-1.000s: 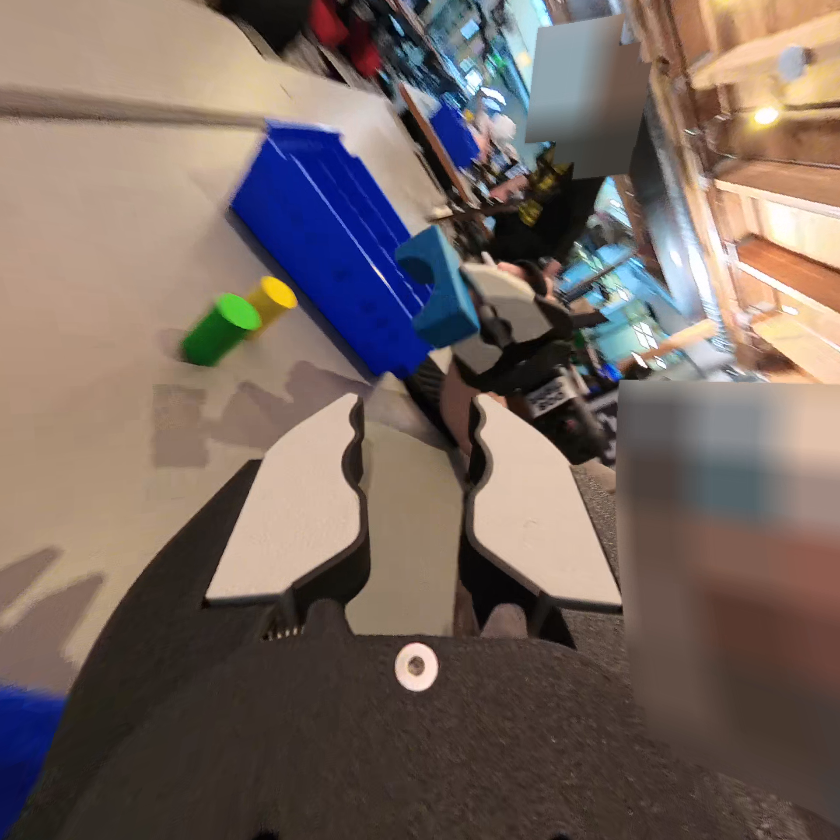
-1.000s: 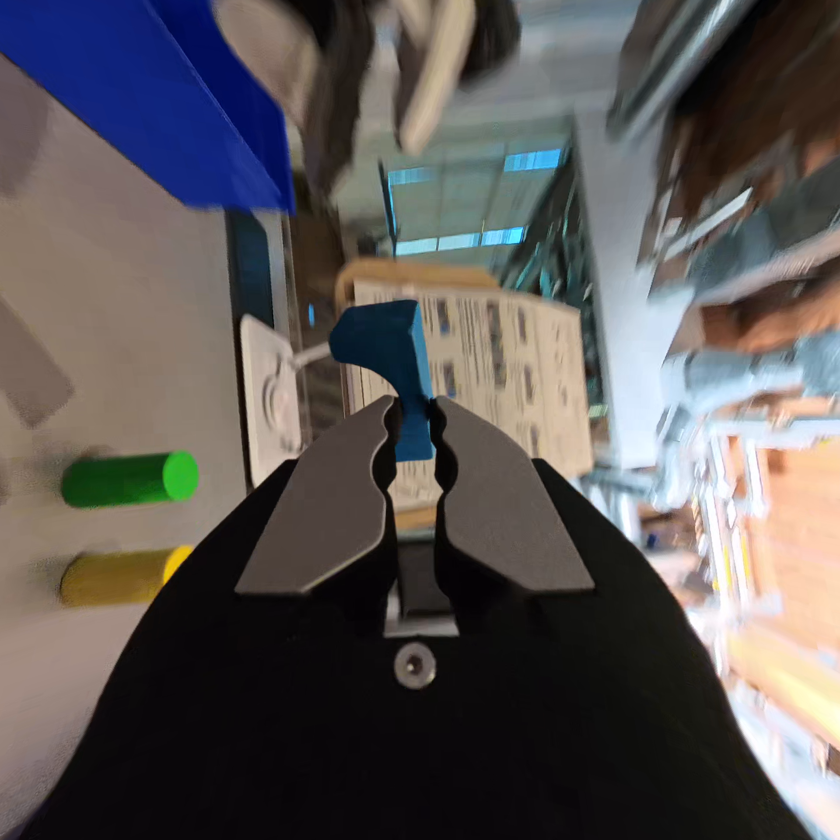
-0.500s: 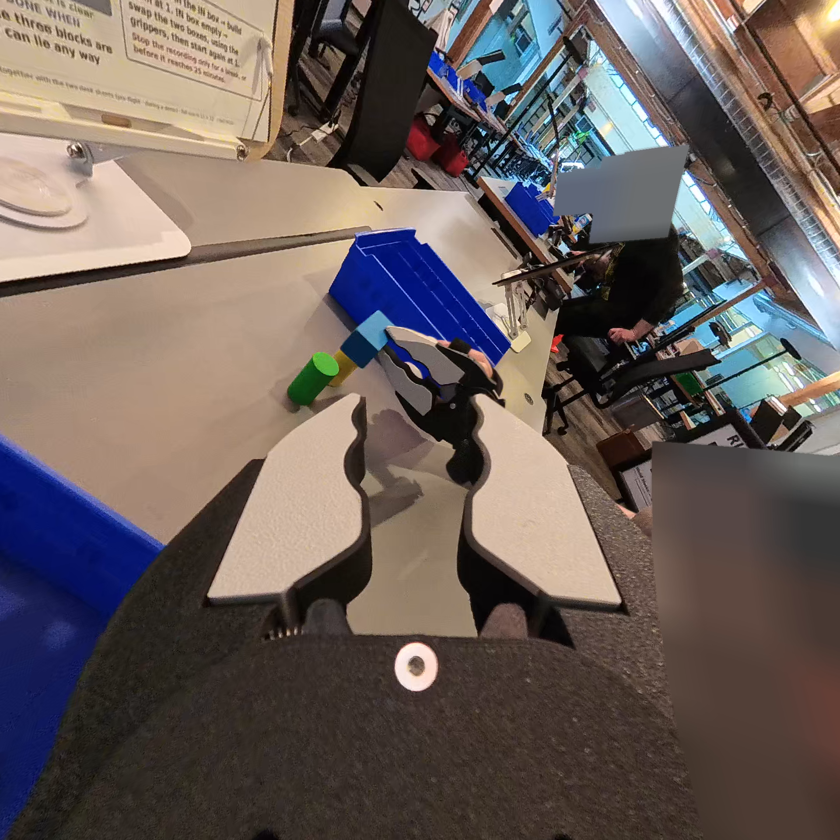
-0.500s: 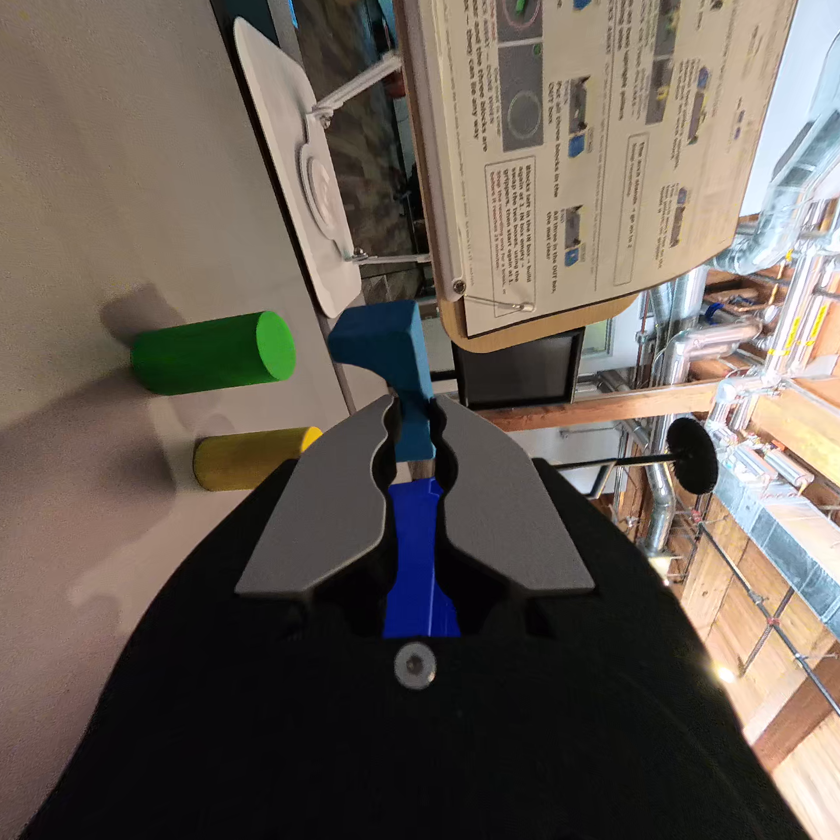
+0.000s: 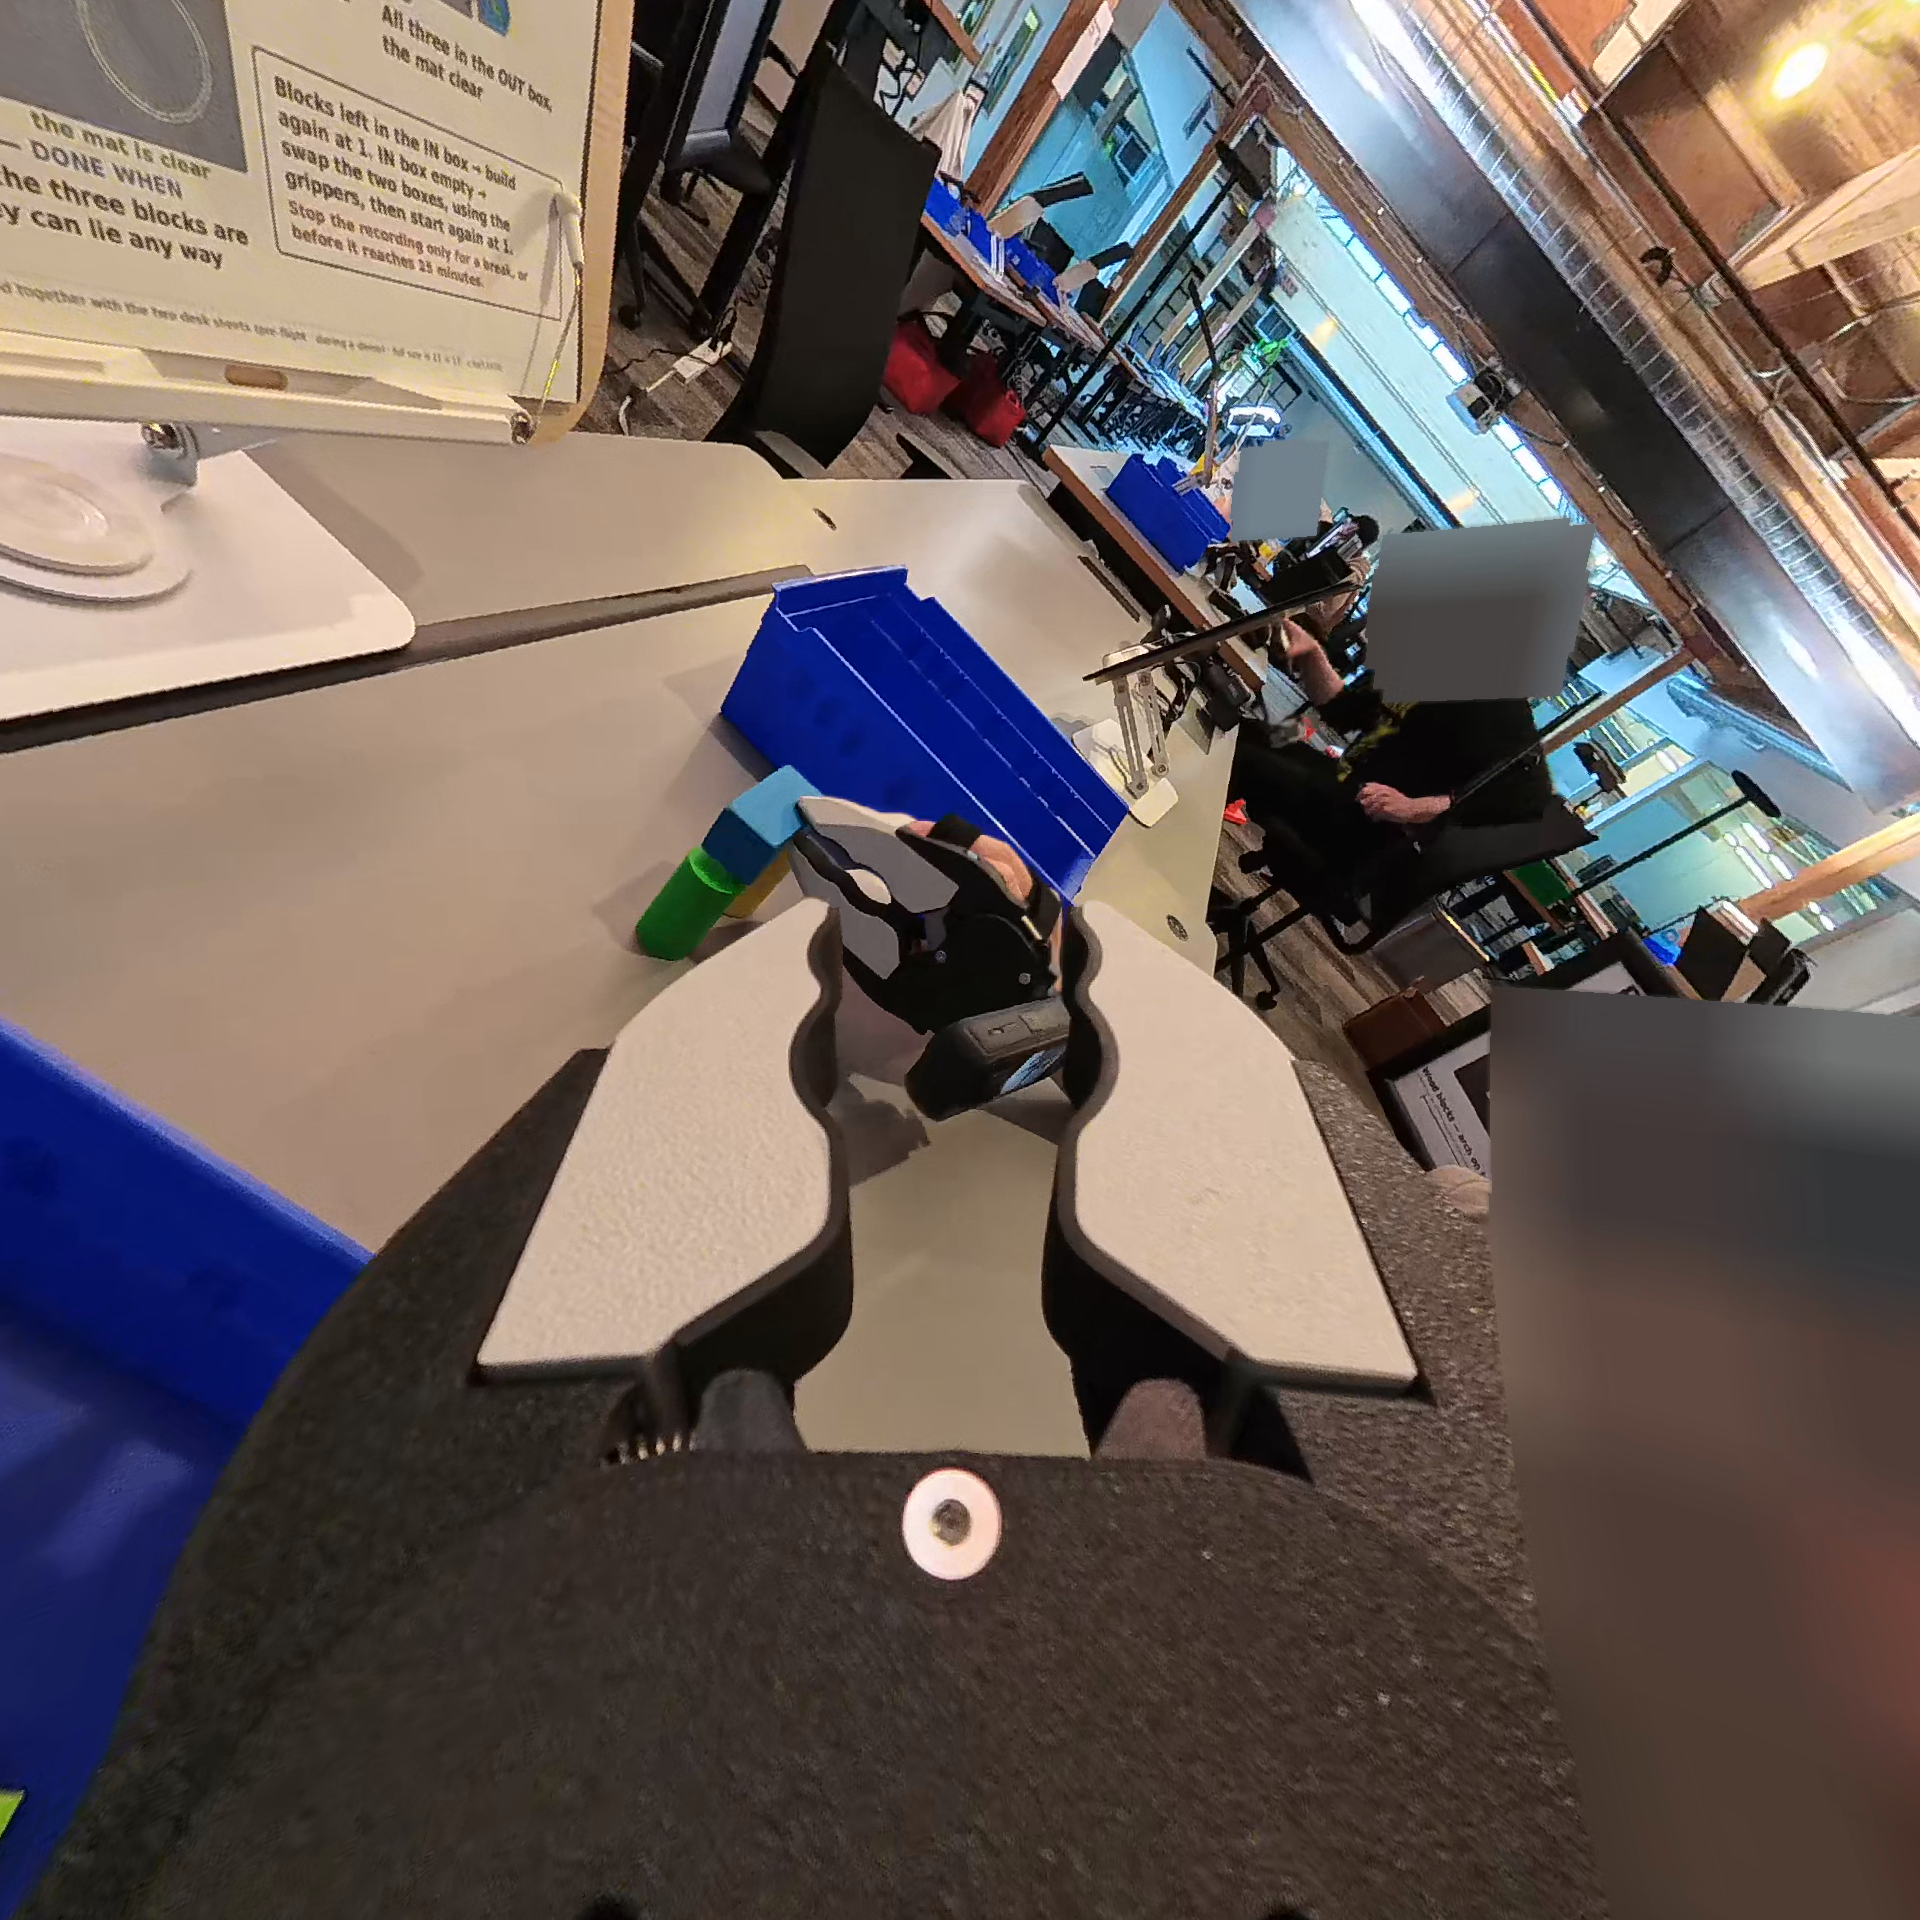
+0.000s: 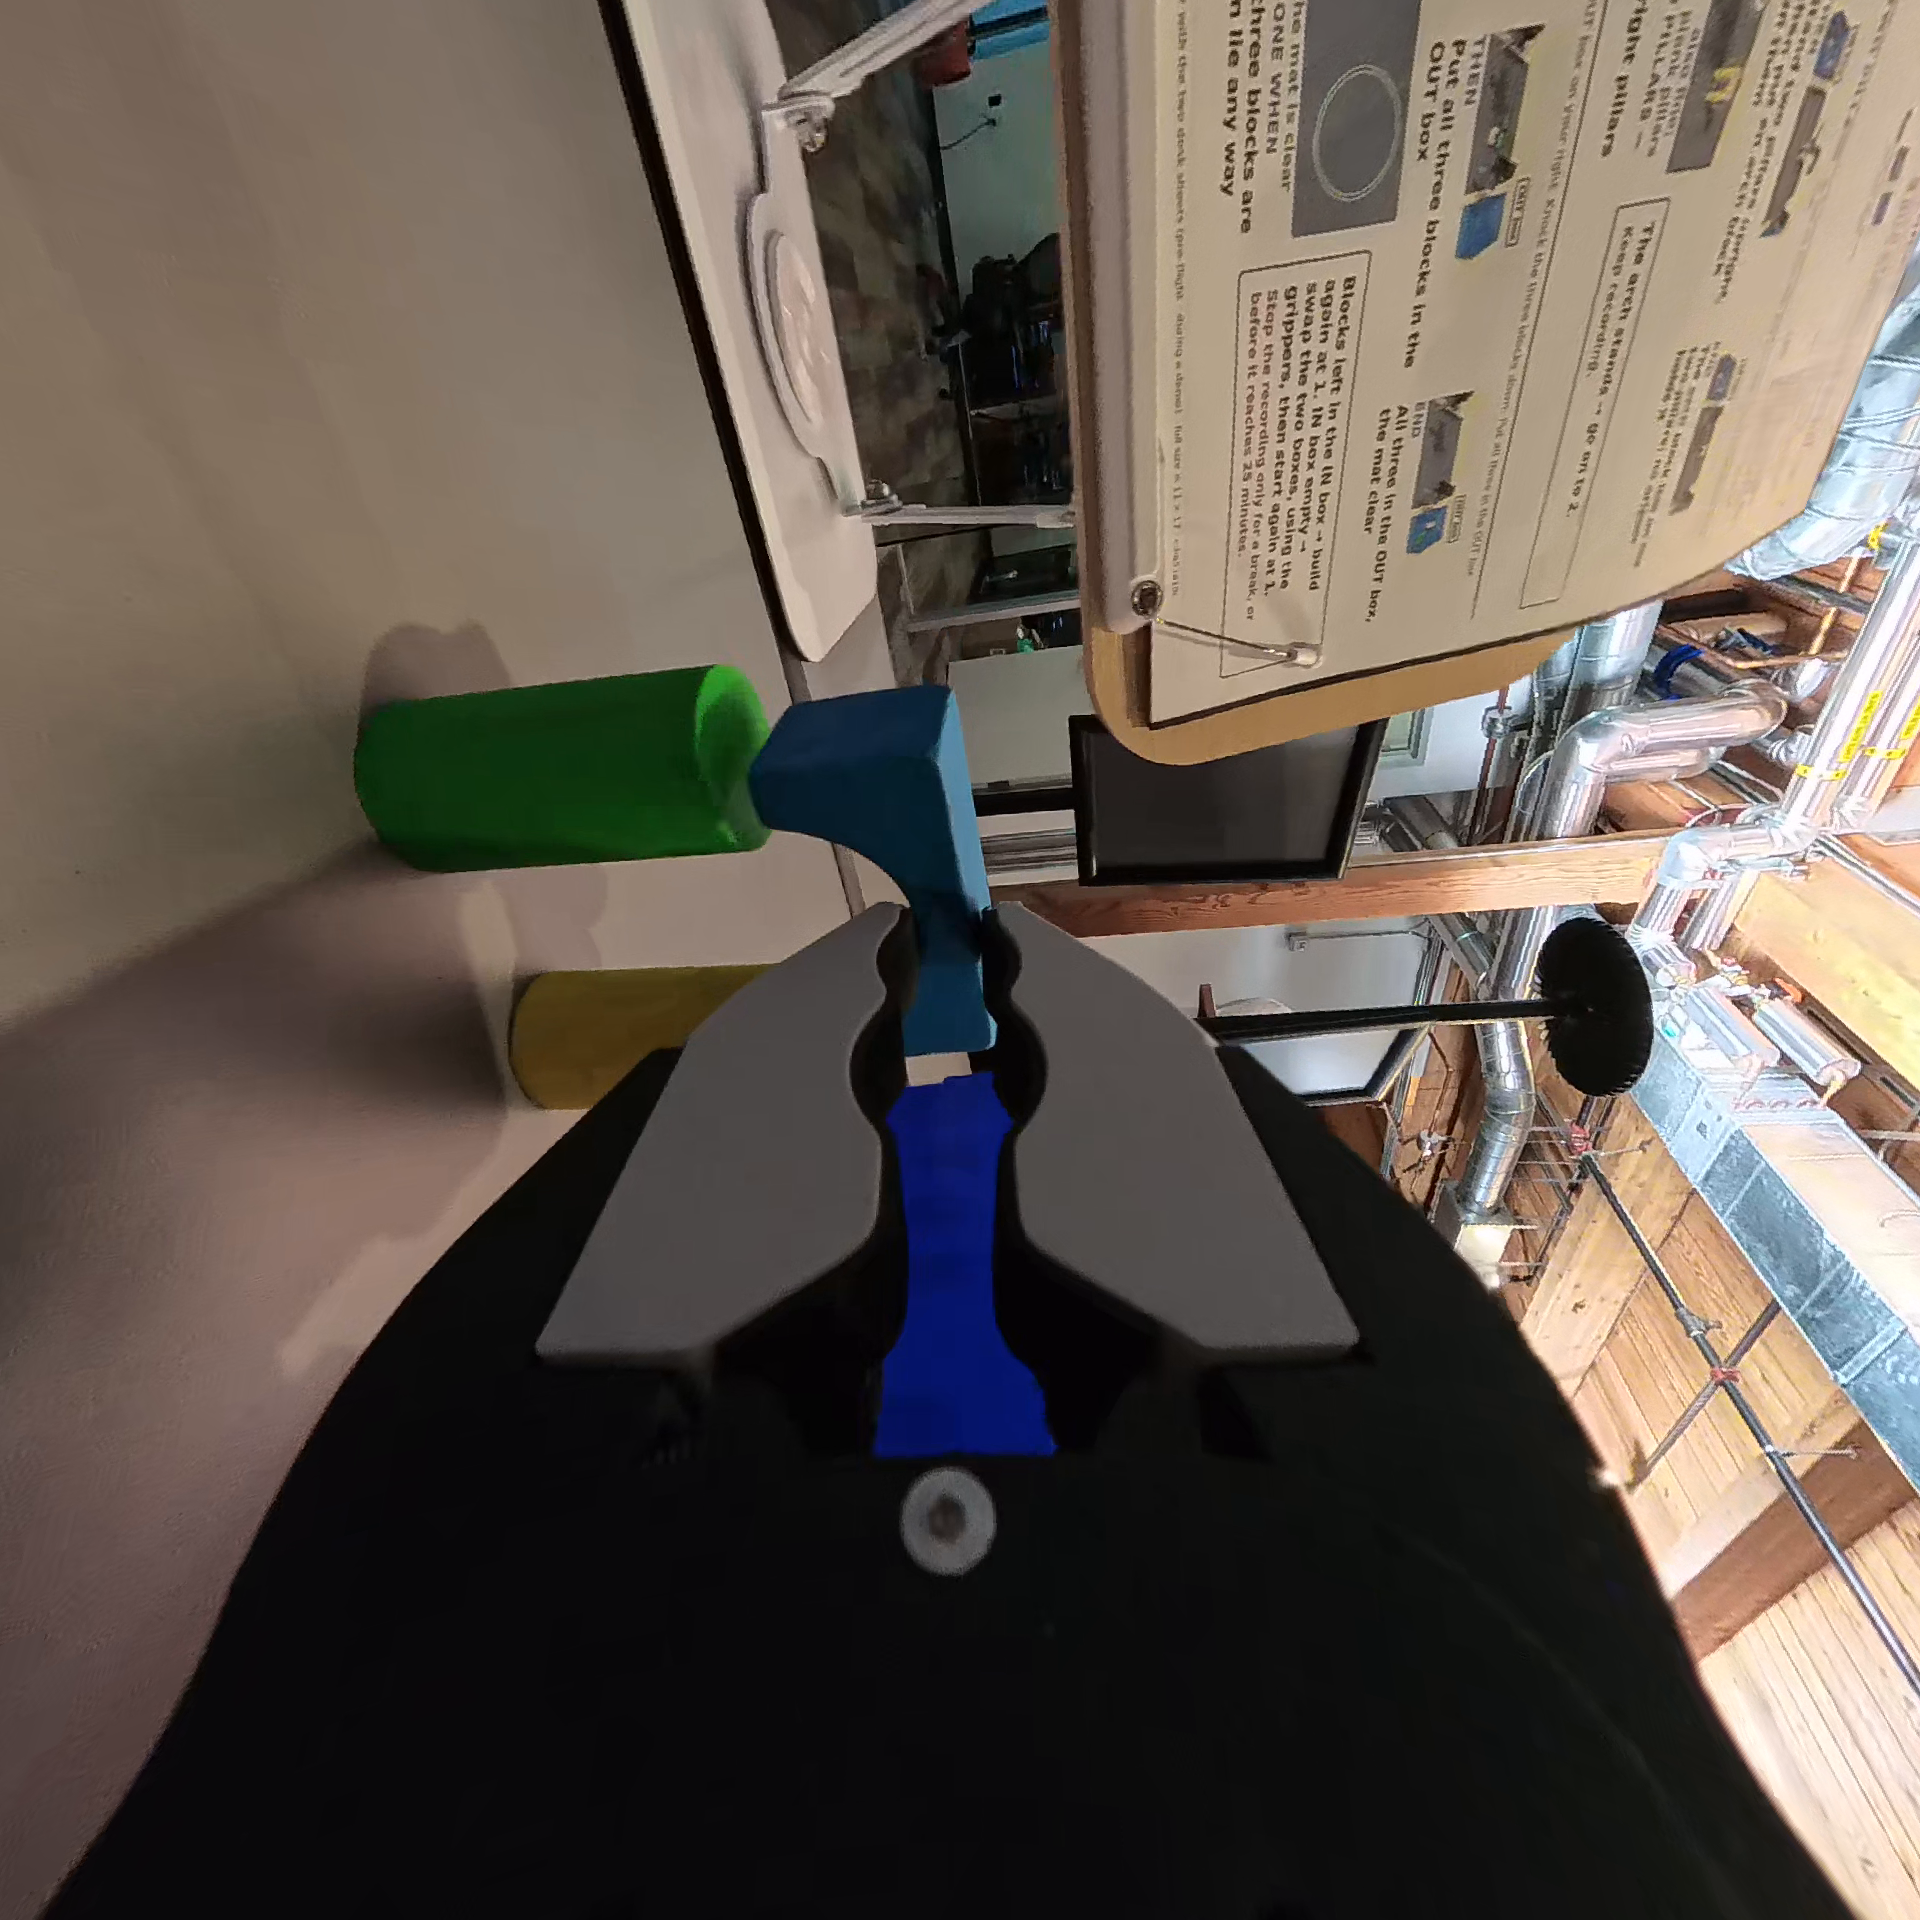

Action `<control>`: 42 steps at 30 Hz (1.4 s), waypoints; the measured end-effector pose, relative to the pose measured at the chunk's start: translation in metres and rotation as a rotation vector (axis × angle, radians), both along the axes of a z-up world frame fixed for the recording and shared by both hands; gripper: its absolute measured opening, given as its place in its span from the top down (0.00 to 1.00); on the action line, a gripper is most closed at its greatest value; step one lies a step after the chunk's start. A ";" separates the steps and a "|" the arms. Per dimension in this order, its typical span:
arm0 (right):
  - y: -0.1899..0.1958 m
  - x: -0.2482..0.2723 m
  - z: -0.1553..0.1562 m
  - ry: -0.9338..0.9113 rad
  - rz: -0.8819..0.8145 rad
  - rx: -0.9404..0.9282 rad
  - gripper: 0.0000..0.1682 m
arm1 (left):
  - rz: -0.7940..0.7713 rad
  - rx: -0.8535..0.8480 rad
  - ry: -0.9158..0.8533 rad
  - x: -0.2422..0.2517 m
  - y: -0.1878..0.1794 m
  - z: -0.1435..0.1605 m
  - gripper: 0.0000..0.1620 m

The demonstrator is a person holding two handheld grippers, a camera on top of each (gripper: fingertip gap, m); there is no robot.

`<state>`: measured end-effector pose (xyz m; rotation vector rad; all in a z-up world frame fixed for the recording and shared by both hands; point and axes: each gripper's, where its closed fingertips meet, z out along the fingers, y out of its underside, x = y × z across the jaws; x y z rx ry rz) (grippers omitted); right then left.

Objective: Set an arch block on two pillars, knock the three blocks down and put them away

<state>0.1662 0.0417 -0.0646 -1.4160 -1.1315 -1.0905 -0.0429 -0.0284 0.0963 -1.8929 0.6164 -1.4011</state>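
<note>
My right gripper [image 6: 948, 935] is shut on the blue arch block [image 6: 883, 800] at its thin middle. One leg of the arch is at the top of the upright green pillar [image 6: 551, 769]; I cannot tell if they touch. The yellow pillar [image 6: 623, 1029] stands beside the green one, its top hidden behind my finger. In the left wrist view the arch [image 5: 764, 821] sits over the green pillar [image 5: 686, 904] and the yellow pillar [image 5: 767, 888], held by the right gripper [image 5: 831, 862]. My left gripper [image 5: 948, 935] is open and empty, hanging back from the pillars.
A blue bin [image 5: 935, 738] stands just behind the pillars. Another blue bin [image 5: 114, 1226] is close at my lower left. A sign board on a white stand [image 5: 208, 582] is at the table's far side. A seated person [image 5: 1423, 790] is at a farther desk. There is about 30 cm between the tips of the two grippers.
My right gripper has carried the arch block down and in, from beside the blue bin to the tops of the two pillars. My left gripper has stayed open and swung to face them.
</note>
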 end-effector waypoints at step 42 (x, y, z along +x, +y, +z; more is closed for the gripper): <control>0.007 0.038 0.152 1.103 0.409 -0.299 0.72 | 0.038 0.030 0.153 0.017 0.009 -0.023 0.75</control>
